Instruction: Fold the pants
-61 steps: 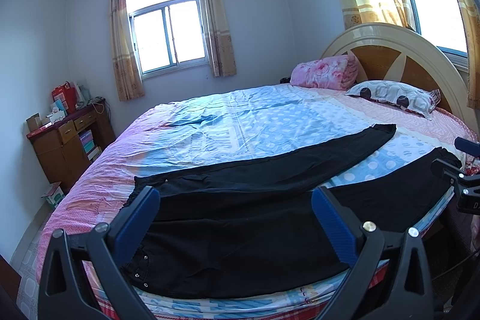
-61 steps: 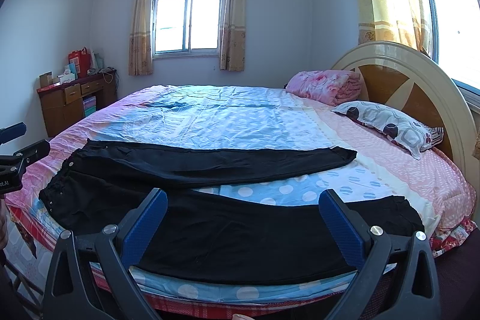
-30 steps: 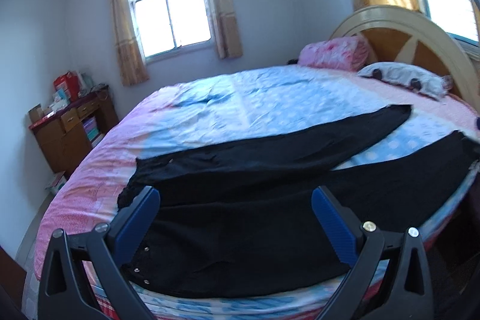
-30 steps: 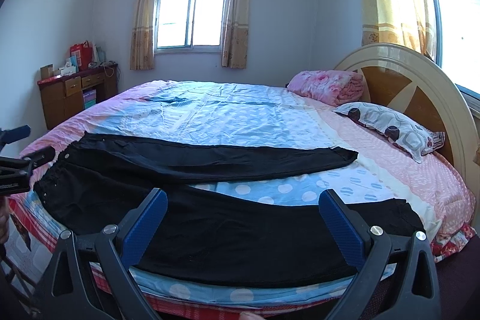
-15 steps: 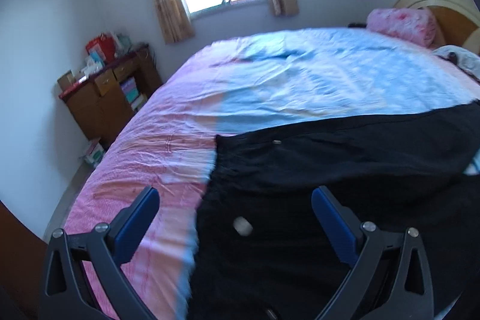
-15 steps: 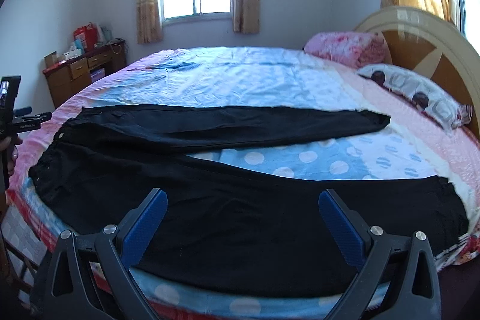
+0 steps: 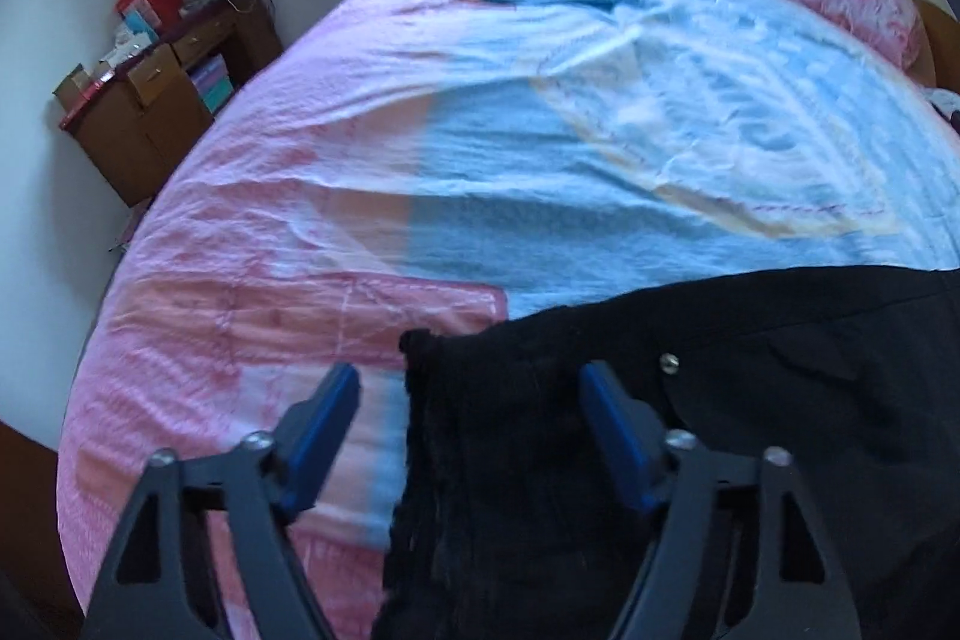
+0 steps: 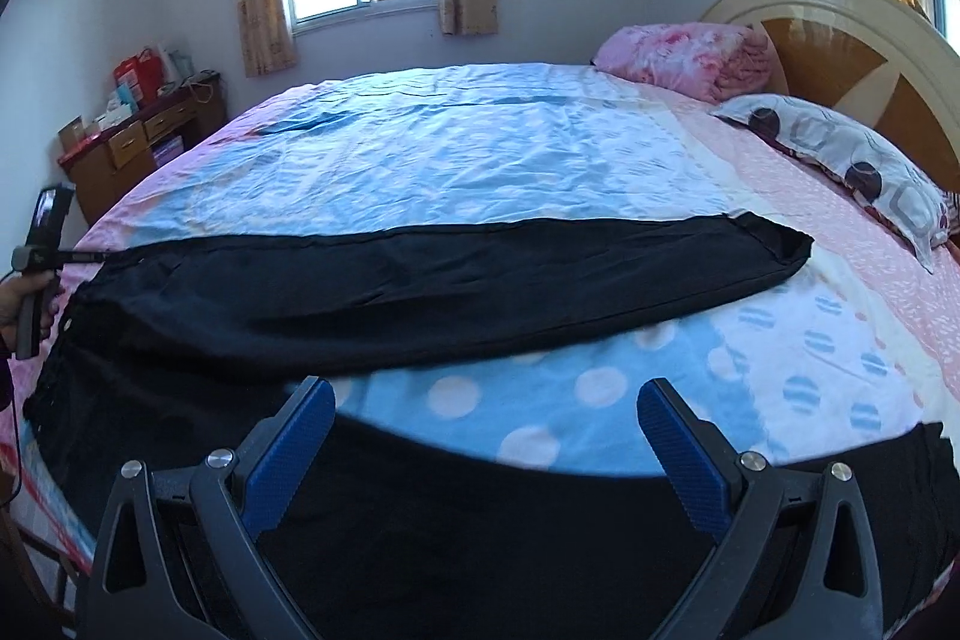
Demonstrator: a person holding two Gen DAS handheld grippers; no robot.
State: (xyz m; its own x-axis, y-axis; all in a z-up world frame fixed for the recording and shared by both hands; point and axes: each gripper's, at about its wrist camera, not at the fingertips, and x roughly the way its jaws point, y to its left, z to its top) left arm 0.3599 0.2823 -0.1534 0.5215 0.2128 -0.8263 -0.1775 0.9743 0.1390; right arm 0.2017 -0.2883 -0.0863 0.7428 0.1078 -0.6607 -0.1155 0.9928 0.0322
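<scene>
At the waistband (image 7: 480, 388), left tongs (image 7: 471, 403) gape.

My left wrist view sits close above the pants (image 7: 690, 430) waistband, facing across the bed (image 7: 540, 130). My right view looks from farther back over both legs; both share the window wall

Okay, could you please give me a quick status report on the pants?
Left gripper open, straddling the waistband edge. Right gripper open above the near leg. Black pants flat on the bed, legs apart, unfolded. Nothing in the way.
</scene>
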